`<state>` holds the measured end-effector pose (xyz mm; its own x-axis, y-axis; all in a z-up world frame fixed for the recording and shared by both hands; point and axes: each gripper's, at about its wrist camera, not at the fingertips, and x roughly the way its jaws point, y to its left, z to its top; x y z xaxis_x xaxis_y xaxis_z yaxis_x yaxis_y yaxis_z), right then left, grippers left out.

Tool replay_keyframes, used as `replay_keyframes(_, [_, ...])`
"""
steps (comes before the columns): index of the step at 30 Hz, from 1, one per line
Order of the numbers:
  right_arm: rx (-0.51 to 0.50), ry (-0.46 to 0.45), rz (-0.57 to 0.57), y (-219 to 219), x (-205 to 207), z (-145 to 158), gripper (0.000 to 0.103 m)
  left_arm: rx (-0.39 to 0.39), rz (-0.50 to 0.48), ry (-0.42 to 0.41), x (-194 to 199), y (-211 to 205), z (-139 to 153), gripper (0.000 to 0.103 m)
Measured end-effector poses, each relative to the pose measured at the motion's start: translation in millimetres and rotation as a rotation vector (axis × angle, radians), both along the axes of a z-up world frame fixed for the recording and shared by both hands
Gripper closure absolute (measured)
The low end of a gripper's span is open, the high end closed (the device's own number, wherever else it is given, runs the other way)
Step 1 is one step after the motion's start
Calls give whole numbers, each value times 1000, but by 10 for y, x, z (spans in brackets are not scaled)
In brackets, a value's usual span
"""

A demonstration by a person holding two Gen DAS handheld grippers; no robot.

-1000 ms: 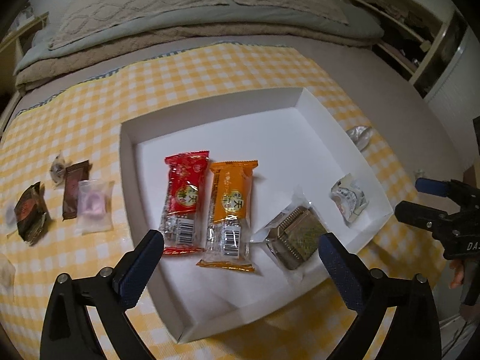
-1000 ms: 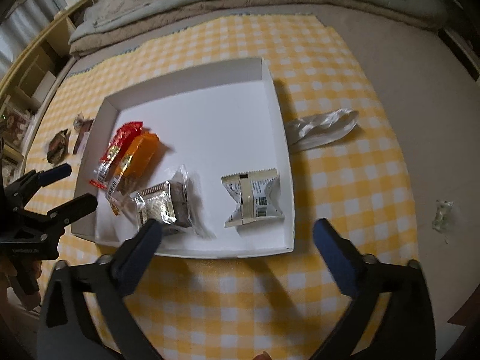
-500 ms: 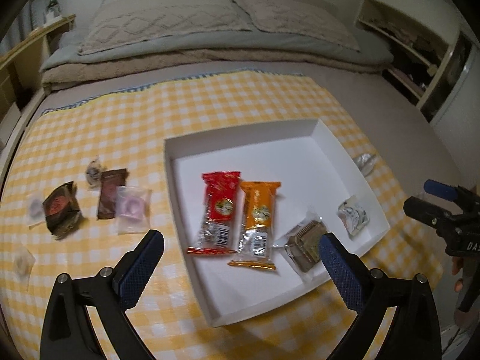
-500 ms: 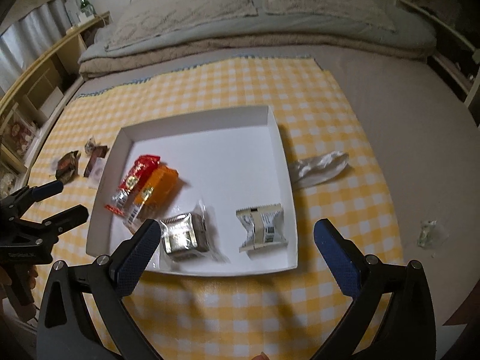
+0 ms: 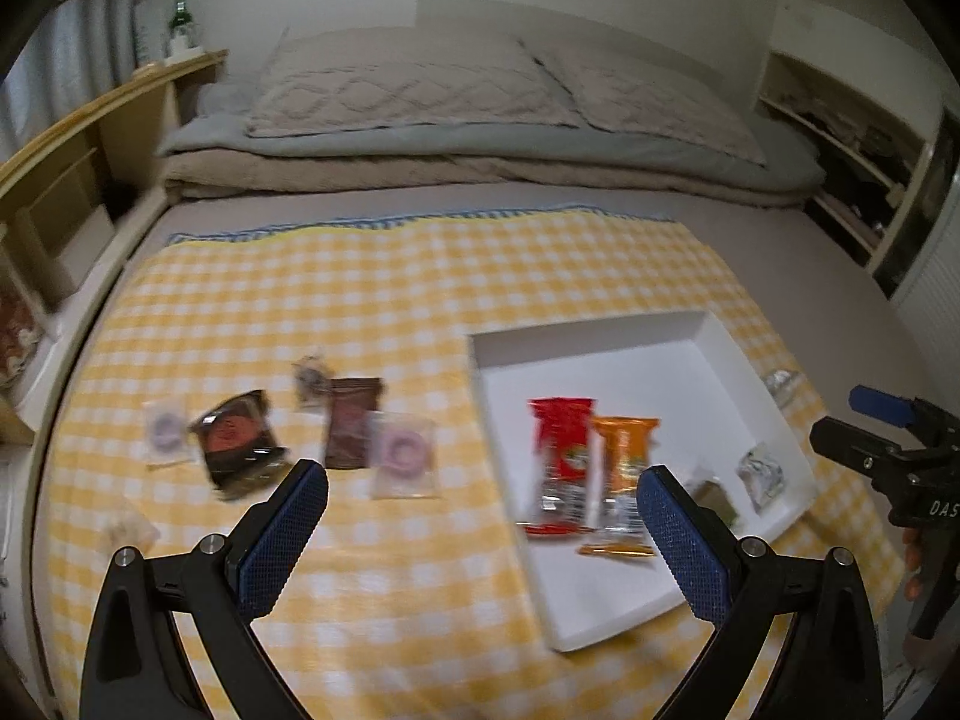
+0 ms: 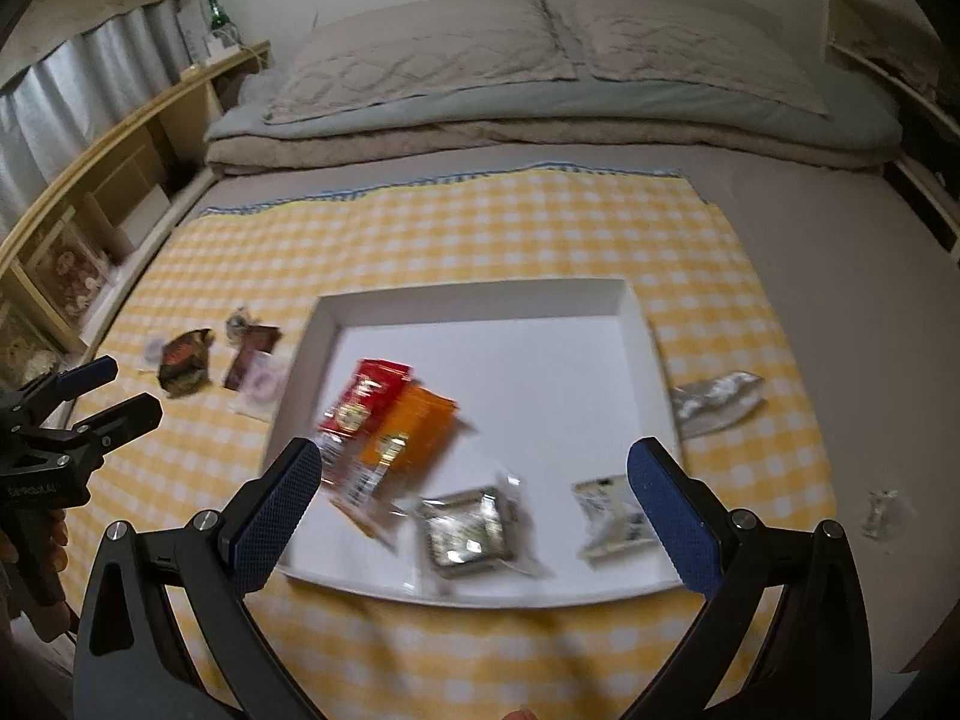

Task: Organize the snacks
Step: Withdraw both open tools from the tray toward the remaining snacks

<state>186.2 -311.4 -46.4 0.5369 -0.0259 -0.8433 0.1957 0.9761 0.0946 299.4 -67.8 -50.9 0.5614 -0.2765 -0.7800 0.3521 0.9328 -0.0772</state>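
Observation:
A white tray point(image 5: 708, 342) point(image 6: 630, 306) lies on a yellow checked cloth and holds a red packet point(image 5: 561, 456) point(image 6: 366, 396), an orange packet point(image 5: 624, 468) point(image 6: 414, 432), a clear-wrapped brown snack point(image 6: 468, 525) and a small white packet point(image 6: 612, 516) point(image 5: 761, 474). Left of the tray lie a dark red-brown packet point(image 5: 237, 441) point(image 6: 183, 360), a brown bar point(image 5: 351, 426) and a clear packet with a pink ring point(image 5: 402, 453). My left gripper point(image 5: 483, 534) hangs open and empty above the cloth. My right gripper point(image 6: 474, 516) is open and empty over the tray's near edge.
A silver wrapper point(image 6: 714, 402) lies on the cloth right of the tray, and a small clear wrapper point(image 6: 879, 510) on the bare sheet. Folded bedding and pillows point(image 6: 540, 78) fill the far end. Wooden shelving point(image 6: 108, 198) runs along the left.
Both grippers have pulled back and risen from the tray, so it looks smaller. The left view has swung left toward the loose snacks. Both stay open and empty.

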Motion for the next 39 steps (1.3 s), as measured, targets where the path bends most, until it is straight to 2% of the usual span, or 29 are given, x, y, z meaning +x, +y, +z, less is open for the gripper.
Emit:
replay_keyframes(11, [25, 9, 84, 655, 359, -112, 0, 24, 90, -4, 24, 852, 74, 0])
replay_keyframes(21, [53, 29, 144, 1244, 663, -274, 0, 58, 149, 4, 163, 1555, 11, 0])
replay_keyframes(30, [136, 74, 146, 1621, 1007, -514, 0, 83, 236, 63, 372, 2075, -217, 0])
replay_keyframes(36, [219, 147, 124, 1744, 1295, -770, 0, 97, 345, 134, 558, 2383, -454, 0])
replay_keyframes(39, [266, 190, 100, 1730, 1465, -950, 0, 110, 385, 144, 658, 2472, -556, 0])
